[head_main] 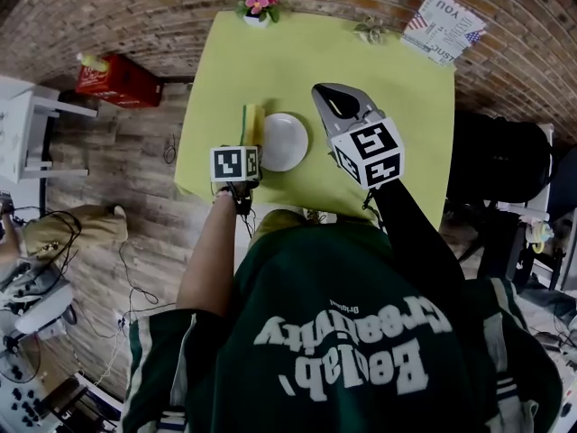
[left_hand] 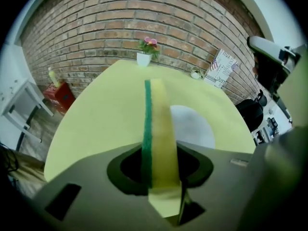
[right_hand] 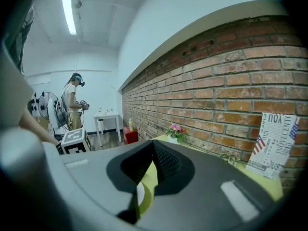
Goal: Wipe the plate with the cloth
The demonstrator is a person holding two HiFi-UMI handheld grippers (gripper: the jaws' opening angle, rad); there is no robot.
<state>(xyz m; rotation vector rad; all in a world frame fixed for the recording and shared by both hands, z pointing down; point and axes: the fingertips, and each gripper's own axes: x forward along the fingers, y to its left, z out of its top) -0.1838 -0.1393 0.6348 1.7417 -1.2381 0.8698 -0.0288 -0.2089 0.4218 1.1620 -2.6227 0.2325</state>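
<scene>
Yellow, spongy cloth (left_hand: 160, 129) with a green abrasive layer on its left face sat pinched edge-on between the jaws of the left gripper (left_hand: 161, 174). Both jaws pressed on its flat sides, and most of its length stuck out forward past the tips. Seen from the head view, the cloth lay over the table (head_main: 397, 79), just beside the left rim of the plate (head_main: 283, 142). Contact with the plate could not be judged. In the left gripper view the cloth covered the plate's left part.

Plate: white, round, smooth, shallow, lying flat near the table's front edge. Table: square top under a plain yellow-green cover.

Right gripper (right_hand: 153, 146): ribbed black pads met at the tips, nothing between them. It was held up above the table, right of the plate and apart from it, pointing toward the brick wall (right_hand: 216, 81).

Left forearm (head_main: 209, 251) reached straight forward from the body with the gripper low at the table's front edge. The right arm, in a dark sleeve, was raised higher.

A flower pot (head_main: 258, 7) and a printed card (head_main: 442, 25) stood at the far edge.
</scene>
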